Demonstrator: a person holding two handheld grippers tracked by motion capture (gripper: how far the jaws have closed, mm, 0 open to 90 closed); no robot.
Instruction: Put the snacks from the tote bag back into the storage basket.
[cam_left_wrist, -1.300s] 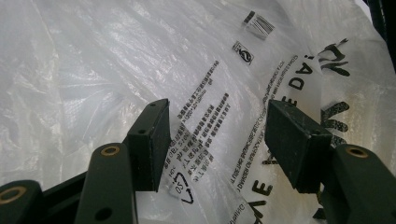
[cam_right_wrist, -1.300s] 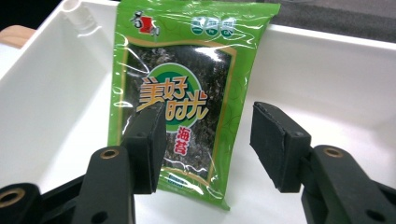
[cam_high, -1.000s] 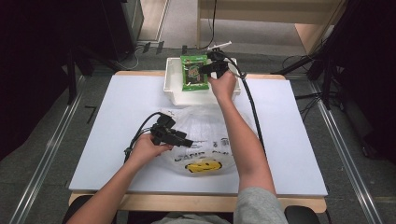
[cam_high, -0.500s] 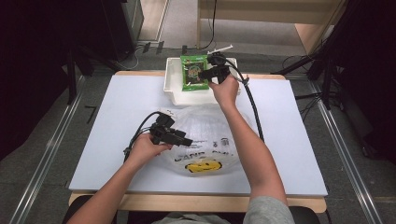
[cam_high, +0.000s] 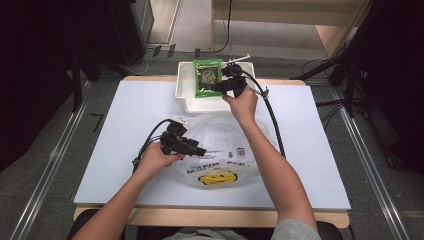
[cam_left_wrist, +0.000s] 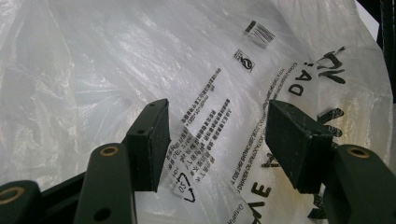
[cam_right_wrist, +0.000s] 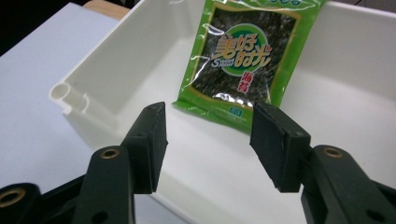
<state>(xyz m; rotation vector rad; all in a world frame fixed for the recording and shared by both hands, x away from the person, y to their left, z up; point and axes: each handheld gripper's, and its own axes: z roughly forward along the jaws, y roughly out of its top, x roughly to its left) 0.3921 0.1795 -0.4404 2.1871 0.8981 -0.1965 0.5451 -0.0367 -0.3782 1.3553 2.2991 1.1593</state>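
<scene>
Snack packet not yet picked up, bag waiting

High view: green foil snack packet (cam_high: 207, 77) lies in the white plastic bin (cam_high: 186, 102). Left gripper view: left gripper (cam_left_wrist: 215, 142) gapes over the clear printed plastic bag (cam_left_wrist: 116, 70). Right gripper view: right gripper (cam_right_wrist: 208, 140) gapes empty before the packet.

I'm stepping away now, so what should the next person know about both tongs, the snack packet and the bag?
Left tongs: open, hovering over the clear plastic bag, which lies mid-table; nothing gripped.
Right tongs: open, empty, aimed at the green snack packet.
The packet lies in the white bin at the table's far edge.
Done: right tongs lined up on the packet.
Left: probably grip the packet, lift it out and get it into the bag; the bag's mouth likely needs holding open.
</scene>
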